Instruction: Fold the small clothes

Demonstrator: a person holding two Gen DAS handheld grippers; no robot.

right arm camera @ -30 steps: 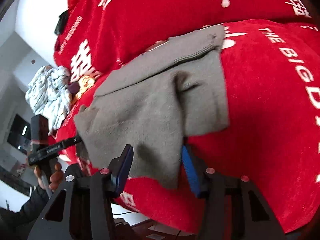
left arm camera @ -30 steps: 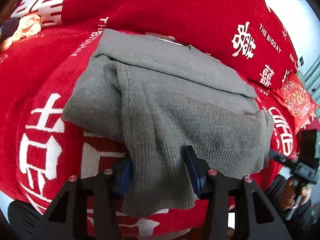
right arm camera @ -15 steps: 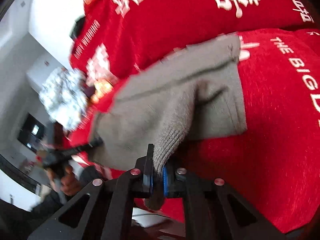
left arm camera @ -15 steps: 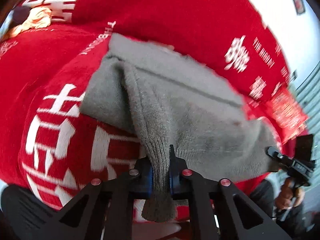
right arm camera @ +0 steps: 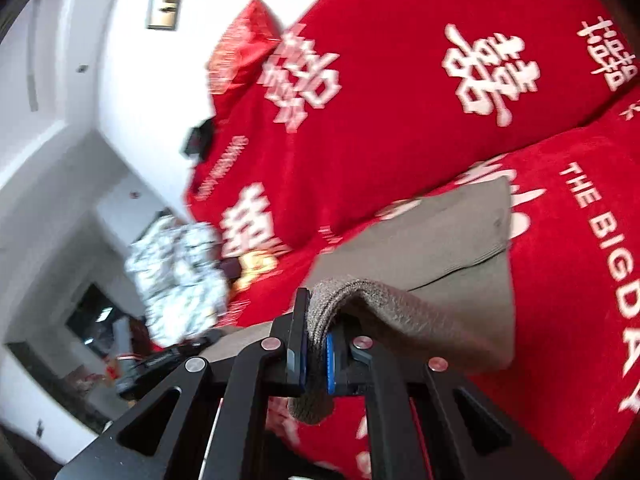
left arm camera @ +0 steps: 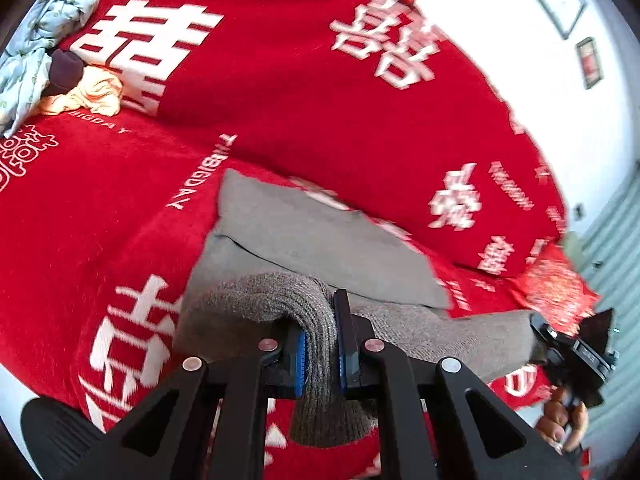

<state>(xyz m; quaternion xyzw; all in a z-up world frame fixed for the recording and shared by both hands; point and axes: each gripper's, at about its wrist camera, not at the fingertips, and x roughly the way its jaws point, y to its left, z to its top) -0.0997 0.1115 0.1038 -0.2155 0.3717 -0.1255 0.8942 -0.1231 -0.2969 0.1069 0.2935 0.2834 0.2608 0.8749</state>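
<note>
A grey knit garment (left arm camera: 320,236) (right arm camera: 440,240) lies on a red cover with white characters (left arm camera: 280,80) (right arm camera: 400,80). My left gripper (left arm camera: 320,344) is shut on the ribbed near edge at one corner, which bunches between the blue pads and hangs below them. My right gripper (right arm camera: 316,344) is shut on the ribbed edge at the other near corner. Both corners are lifted off the cover, and the cloth droops from them back to the flat far part. In the left wrist view the right gripper (left arm camera: 568,344) shows at the right edge, held by a hand (left arm camera: 564,424).
A pale yellow cloth and a dark item (left arm camera: 84,88) lie far left beside a patterned light bundle (left arm camera: 44,28) (right arm camera: 180,272). A red cushion (left arm camera: 556,288) (right arm camera: 240,48) sits at the cover's end. White walls with framed pictures (right arm camera: 164,4) stand behind.
Both grippers shut on the garment's ribbed near edge and rose, lifting both near corners off the red cover. Both views now tilt higher and show more of the room.
</note>
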